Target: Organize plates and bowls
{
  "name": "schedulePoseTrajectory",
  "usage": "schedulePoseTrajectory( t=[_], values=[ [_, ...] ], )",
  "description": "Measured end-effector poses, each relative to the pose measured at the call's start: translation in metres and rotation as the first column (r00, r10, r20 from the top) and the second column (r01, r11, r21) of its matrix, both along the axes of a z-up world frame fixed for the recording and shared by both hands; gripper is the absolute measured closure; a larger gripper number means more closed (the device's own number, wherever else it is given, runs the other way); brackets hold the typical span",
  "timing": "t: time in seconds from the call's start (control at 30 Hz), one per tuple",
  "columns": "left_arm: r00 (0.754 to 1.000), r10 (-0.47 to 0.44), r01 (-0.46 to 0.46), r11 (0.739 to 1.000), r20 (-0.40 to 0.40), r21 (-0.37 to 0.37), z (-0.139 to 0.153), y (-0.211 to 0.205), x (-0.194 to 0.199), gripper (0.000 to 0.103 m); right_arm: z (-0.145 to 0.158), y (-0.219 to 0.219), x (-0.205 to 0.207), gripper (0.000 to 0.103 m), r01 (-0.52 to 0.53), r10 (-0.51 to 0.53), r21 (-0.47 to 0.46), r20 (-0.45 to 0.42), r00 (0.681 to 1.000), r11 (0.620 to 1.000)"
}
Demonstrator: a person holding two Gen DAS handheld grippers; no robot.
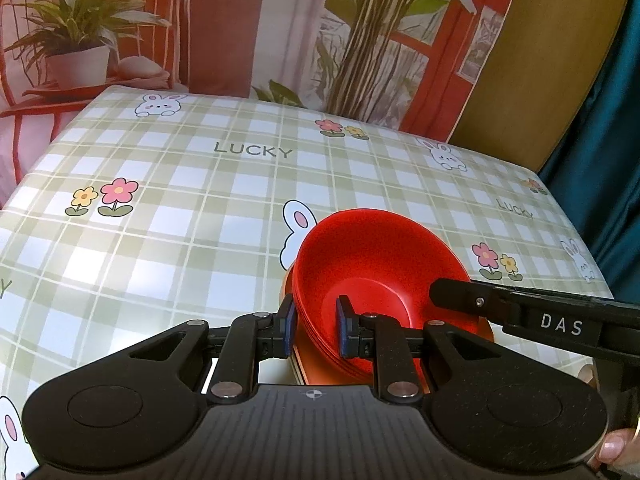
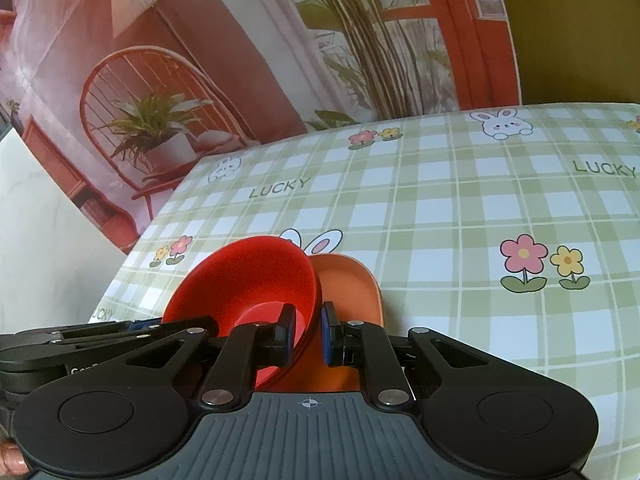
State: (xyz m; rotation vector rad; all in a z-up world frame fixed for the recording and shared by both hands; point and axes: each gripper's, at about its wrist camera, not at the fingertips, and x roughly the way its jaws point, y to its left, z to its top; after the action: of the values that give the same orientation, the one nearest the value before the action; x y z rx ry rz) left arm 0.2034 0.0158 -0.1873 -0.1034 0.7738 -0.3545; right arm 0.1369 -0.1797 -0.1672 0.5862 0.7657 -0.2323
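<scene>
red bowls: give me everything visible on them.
The red bowls look like matte plastic, several nested in one stack with layered rims showing at the near edge. The stack is tilted over an orange plate on the checked tablecloth. The left gripper is clamped on the near-left rim, the right gripper on the right rim.

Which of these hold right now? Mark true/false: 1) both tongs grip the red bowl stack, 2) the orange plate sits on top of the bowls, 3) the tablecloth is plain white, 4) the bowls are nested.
1) True: the left tongs and right tongs each pinch the rim of the red bowl stack.
2) False: the orange plate lies under the bowls.
3) False: the tablecloth is green plaid with rabbits and flowers.
4) True: several rims show nested at the stack's edge.
</scene>
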Motion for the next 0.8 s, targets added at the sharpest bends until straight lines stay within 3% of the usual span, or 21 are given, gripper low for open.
schedulePoseTrajectory(
  t=[0.6, 0.67, 0.73, 0.8],
  values=[
    [0.998, 0.045, -0.047, 0.998, 0.038, 0.041, 0.006, 0.0, -0.005, 0.081, 0.012, 0.006, -0.007, 0.082, -0.025, 0.026, -0.036, 0.024, 0.999, 0.999],
    [0.998, 0.044, -0.045, 0.998, 0.041, 0.037, 0.008, 0.001, -0.007, 0.078, 0.016, 0.006, -0.01, 0.081, -0.026, 0.027, -0.05, 0.028, 0.999, 0.998],
    [0.998, 0.044, -0.046, 0.998, 0.052, 0.037, 0.01, 0.002, -0.009, 0.065, 0.019, 0.007, -0.012, 0.08, -0.025, 0.027, -0.064, 0.028, 0.999, 0.998],
    [0.997, 0.043, -0.045, 0.998, 0.064, 0.034, 0.012, 0.001, -0.013, 0.06, 0.022, 0.008, -0.014, 0.079, -0.023, 0.025, -0.076, 0.027, 0.999, 0.997]
  ],
)
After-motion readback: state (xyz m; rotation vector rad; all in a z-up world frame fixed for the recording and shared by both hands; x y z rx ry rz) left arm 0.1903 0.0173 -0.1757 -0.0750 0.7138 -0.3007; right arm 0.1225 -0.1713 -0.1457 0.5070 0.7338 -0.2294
